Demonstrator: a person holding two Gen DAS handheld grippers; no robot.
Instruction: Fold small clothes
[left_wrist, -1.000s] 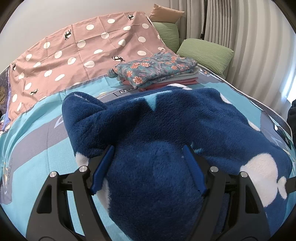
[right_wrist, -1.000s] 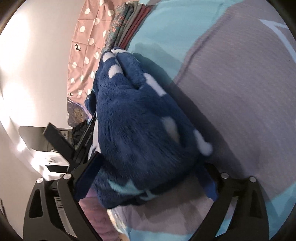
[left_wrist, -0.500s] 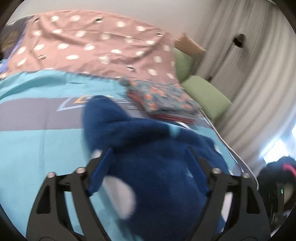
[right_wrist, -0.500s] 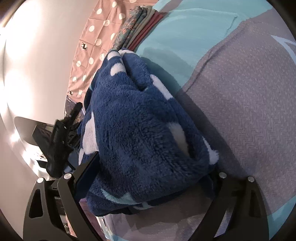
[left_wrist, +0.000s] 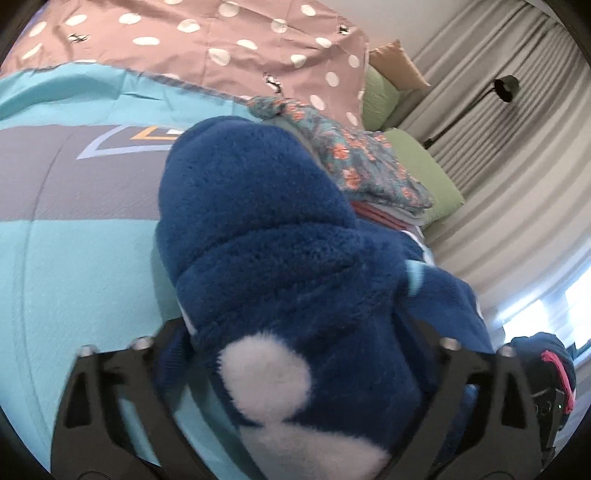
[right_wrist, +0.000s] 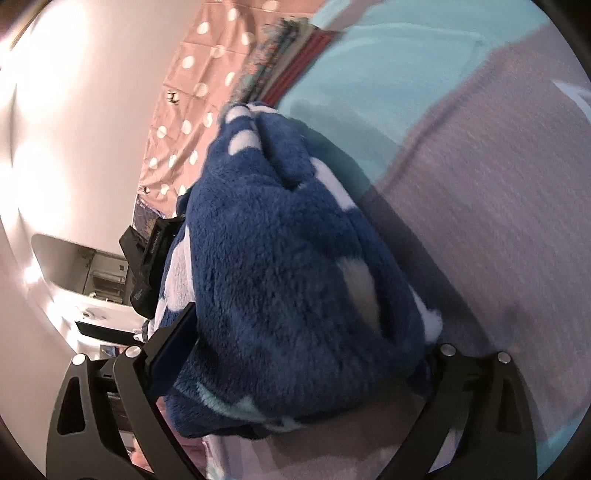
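Observation:
A dark blue fleece garment (left_wrist: 266, 236) with white spots is bunched up and fills both views; it also shows in the right wrist view (right_wrist: 280, 266). My left gripper (left_wrist: 291, 347) is clamped around one end of it, the fleece bulging between the jaws. My right gripper (right_wrist: 303, 350) grips the other end the same way. The bundle hangs just above the turquoise and grey bedspread (left_wrist: 74, 229). A stack of folded clothes (left_wrist: 354, 166) with a floral piece on top lies just beyond the garment; it shows in the right wrist view (right_wrist: 280, 59) too.
A pink polka-dot sheet (left_wrist: 207, 44) covers the far part of the bed. Green pillows (left_wrist: 424, 170) and a tan pillow (left_wrist: 395, 62) sit by grey curtains (left_wrist: 517, 147). A black lamp (left_wrist: 506, 88) stands at the curtains. A white wall (right_wrist: 74, 129) is at the left in the right wrist view.
Both grippers have carried the blue garment toward the folded stack. The left view has tilted and swung right, and the stack now sits right behind the bundle.

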